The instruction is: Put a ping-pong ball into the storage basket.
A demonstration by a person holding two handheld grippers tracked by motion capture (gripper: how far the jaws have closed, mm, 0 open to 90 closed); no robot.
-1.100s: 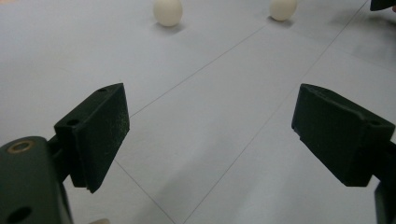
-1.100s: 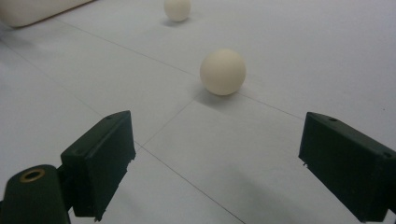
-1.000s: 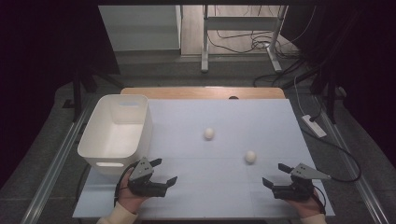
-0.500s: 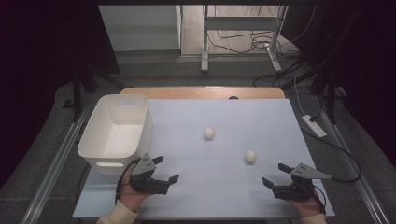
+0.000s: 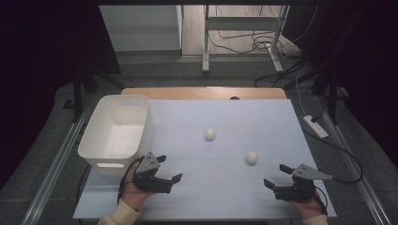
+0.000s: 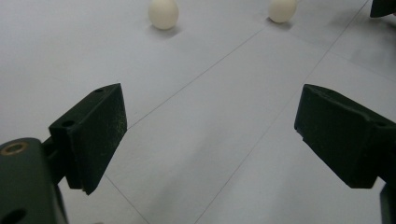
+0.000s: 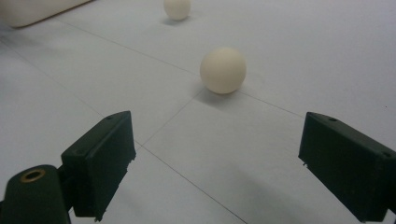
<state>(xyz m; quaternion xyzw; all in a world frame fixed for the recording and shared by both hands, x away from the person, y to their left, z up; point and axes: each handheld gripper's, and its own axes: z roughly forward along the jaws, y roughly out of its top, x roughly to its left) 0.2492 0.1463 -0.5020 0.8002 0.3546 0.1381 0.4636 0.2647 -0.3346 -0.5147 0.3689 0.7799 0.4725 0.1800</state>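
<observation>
Two cream balls lie on the pale blue table sheet: one near the middle (image 5: 210, 134) and one nearer the front right (image 5: 252, 157). My left gripper (image 5: 170, 168) rests open at the front left, just in front of the white bin (image 5: 115, 129), with nothing between its jaws. In the left gripper view (image 6: 210, 135) both balls sit far ahead, the middle ball (image 6: 163, 13) and the front-right ball (image 6: 282, 9). My right gripper (image 5: 275, 176) is open at the front right. In the right gripper view (image 7: 215, 163) the front-right ball (image 7: 223, 70) lies a short way ahead, and the middle ball (image 7: 177, 8) lies beyond it.
The white bin stands at the table's left side, and its corner shows in the right gripper view (image 7: 32, 11). A wooden strip (image 5: 202, 93) runs along the table's back edge. A power strip (image 5: 315, 126) and cables lie on the floor to the right.
My left gripper has turned and shifted slightly to the right. The right gripper and both balls have stayed where they were.
</observation>
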